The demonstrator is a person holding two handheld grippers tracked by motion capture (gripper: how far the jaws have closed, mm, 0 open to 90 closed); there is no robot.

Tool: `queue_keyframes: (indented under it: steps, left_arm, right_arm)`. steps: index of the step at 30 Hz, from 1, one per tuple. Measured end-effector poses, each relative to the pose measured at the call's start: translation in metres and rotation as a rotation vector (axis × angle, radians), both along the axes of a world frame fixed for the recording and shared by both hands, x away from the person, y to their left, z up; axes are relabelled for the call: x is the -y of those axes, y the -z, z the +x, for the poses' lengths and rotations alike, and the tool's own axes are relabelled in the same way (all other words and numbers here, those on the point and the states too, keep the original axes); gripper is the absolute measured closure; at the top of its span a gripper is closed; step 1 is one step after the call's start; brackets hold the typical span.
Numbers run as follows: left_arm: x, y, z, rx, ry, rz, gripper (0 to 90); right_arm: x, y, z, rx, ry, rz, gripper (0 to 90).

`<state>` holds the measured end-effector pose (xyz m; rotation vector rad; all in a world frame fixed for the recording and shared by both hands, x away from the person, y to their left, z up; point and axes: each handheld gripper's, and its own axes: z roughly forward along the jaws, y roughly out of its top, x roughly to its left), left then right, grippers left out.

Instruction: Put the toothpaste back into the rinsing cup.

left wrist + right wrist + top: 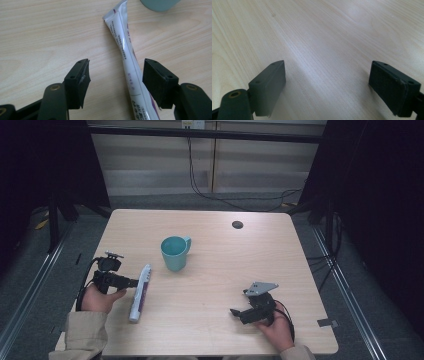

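Note:
A white tube (pixel 141 292) with purple print lies lengthwise on the wooden table (pixel 225 265) at the front left. My left gripper (pixel 134 282) points at its middle from the left. In the left gripper view the tube (pixel 126 55) runs between the jaws of the left gripper (pixel 116 73), close against the right jaw and well apart from the left one, so the gripper is open. A teal mug (pixel 174 252) stands upright behind the tube, and its base (pixel 160 3) shows at the top edge. My right gripper (pixel 236 312) rests at the front right, open, with bare wood between the jaws of the right gripper (pixel 327 82).
A small black round insert (pixel 237 224) sits in the tabletop near the far edge. Black cables (pixel 240 200) trail over the floor behind the table. Dark curtains flank both sides. A grey tab (pixel 327 322) sticks out past the table's right front corner.

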<state>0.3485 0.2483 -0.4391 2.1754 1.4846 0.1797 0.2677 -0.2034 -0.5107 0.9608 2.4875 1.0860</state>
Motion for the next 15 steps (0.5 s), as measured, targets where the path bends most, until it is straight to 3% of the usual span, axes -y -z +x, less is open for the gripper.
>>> queue_keyframes:
  steps: [15]
  left_arm:
    - [0.013,0.005,0.008,-0.042,0.016,0.005,40.6]
  right_arm:
    - [0.0,0.0,0.0,-0.001,0.0,0.0,13.3]
